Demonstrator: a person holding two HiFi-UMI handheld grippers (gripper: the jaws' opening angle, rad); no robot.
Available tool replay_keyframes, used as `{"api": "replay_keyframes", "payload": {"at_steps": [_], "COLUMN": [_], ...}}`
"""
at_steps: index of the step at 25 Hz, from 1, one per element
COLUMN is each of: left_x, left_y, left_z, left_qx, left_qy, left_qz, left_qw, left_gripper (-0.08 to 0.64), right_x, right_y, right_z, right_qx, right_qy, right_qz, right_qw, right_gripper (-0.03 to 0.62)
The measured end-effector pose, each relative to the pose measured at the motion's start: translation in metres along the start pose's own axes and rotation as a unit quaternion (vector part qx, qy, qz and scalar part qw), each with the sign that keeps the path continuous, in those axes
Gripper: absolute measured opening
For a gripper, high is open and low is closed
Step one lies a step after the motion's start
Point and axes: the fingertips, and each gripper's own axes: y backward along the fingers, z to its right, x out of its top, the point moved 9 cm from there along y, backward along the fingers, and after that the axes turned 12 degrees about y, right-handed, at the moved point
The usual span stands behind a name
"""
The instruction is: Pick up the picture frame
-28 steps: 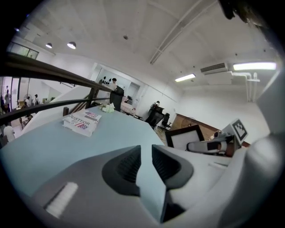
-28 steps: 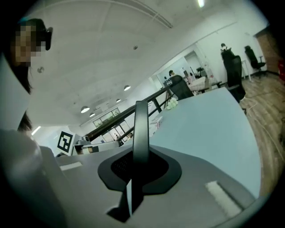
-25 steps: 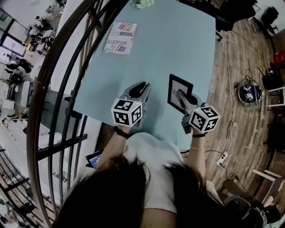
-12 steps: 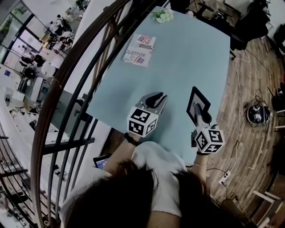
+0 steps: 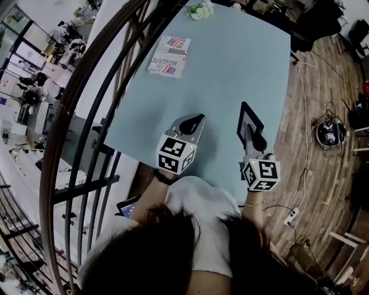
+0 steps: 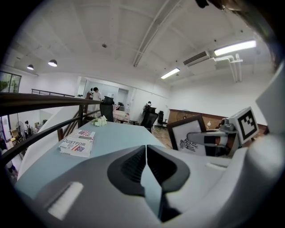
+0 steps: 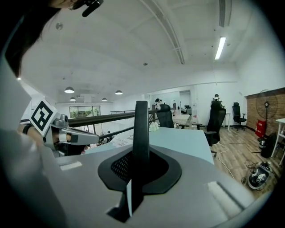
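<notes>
**Desk:** What has the right gripper (image 5: pixel 254 140) got?

**Operator:** From where I sit, its jaws are pinched on the picture frame (image 5: pixel 248 120). In the right gripper view I see the frame edge-on, a dark bar standing straight up out of the closed jaws. The left gripper view shows its face: dark border, white mat, a small dark drawing, with the right jaws clamped along its lower right part.

**Desk:** And where is the frame over the table?

**Operator:** Upright, above the near right part of the pale blue table (image 5: pixel 230 75), close to the person's side. I cannot tell whether its bottom edge is clear of the surface.

**Desk:** The left gripper (image 5: pixel 194 121)?

**Operator:** Its jaws are pressed together with nothing between them. It sits beside the frame, apart from it, pointing across the table.

**Desk:** Anything else on the table?

**Operator:** A printed booklet (image 5: pixel 169 56) with a flag pattern lies flat toward the far left, and a small bunch of white flowers (image 5: pixel 200 10) sits at the far edge. A dark curved railing (image 5: pixel 86 115) runs along the table's left side.
</notes>
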Motion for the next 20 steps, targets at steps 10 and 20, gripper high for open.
{"api": "replay_keyframes", "payload": {"at_steps": [10,20], "left_x": [-0.008,-0.011], "left_y": [-0.001,-0.005], "left_z": [0.001,0.0], "left_qx": [0.005,0.008], "left_qy": [-0.023,-0.036], "left_qz": [-0.007,-0.015], "left_qw": [0.9997,0.9992], "left_gripper": [0.057,0.057], "right_x": [-0.006,-0.008], "right_y": [0.009,0.007], "right_z": [0.008,0.011], "right_qx": [-0.024,-0.028], "right_qy": [0.004,0.005], "right_qz": [0.016,0.017], "right_qw": [1.0,0.999], "right_gripper": [0.014,0.014]}}
